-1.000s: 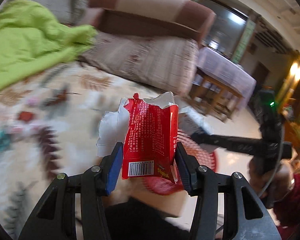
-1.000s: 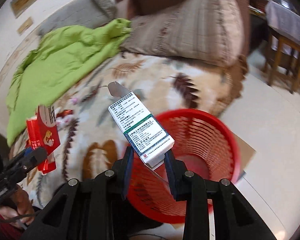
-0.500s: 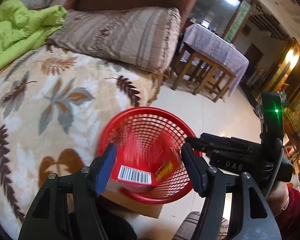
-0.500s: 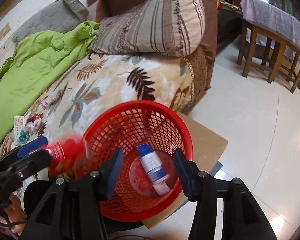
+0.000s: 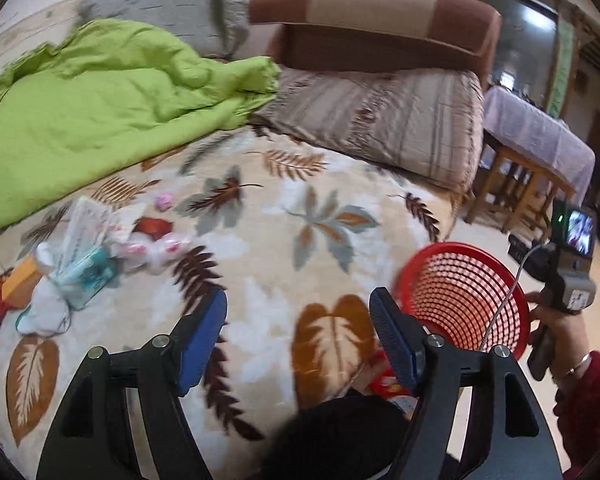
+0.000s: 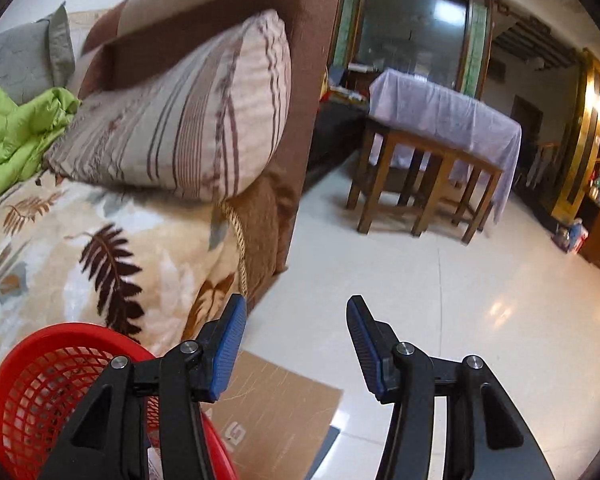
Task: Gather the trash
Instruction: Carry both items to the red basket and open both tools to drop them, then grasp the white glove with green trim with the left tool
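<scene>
Both hand-held grippers, emptied, left the red mesh basket (image 5: 464,292).

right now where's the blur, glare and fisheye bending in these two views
Left wrist view: the trash pile and the red basket are smeared by motion blur, while the left gripper stays sharp; the frame edges curve and darken. Right wrist view: glare patches shine on the tiled floor, a bright lamp glows at the far right, the doorway bends, and the right gripper is crisp.
</scene>
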### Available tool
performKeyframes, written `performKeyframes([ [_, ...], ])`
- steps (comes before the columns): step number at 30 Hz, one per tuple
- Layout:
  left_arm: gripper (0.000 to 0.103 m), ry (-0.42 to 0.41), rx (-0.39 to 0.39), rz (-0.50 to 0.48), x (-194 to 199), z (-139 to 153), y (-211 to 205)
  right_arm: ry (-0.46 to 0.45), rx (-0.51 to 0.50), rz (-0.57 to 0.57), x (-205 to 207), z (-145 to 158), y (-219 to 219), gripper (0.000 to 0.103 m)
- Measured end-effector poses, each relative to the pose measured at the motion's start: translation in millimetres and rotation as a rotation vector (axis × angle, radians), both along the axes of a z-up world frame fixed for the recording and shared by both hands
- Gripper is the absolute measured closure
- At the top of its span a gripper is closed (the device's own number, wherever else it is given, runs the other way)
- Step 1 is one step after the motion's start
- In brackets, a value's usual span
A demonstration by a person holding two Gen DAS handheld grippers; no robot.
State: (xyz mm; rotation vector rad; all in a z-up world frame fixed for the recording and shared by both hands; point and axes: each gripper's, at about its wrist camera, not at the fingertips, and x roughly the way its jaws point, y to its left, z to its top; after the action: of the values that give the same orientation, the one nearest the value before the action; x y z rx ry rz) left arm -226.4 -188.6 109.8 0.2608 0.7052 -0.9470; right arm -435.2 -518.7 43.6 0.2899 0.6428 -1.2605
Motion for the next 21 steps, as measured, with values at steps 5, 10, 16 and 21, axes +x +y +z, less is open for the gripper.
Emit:
performKeyframes([
  [5,0.030,0.025,-0.007,0.051,24,-7,9,0.018,-0.008,-0.005,8,-12,6,0.048],
  [10,0.030,0.051,-0.008,0.071,36,-15,14,0.030,0.035,-0.012,8,-15,5,0.048],
  [16,0.030,0.052,-0.001,0.074,36,-19,16,0.005,0.101,0.011,0,-14,14,0.048],
  [21,0.030,0.042,0.006,0.077,34,-18,21,-0.050,0.177,0.033,-15,-21,11,0.047],
])
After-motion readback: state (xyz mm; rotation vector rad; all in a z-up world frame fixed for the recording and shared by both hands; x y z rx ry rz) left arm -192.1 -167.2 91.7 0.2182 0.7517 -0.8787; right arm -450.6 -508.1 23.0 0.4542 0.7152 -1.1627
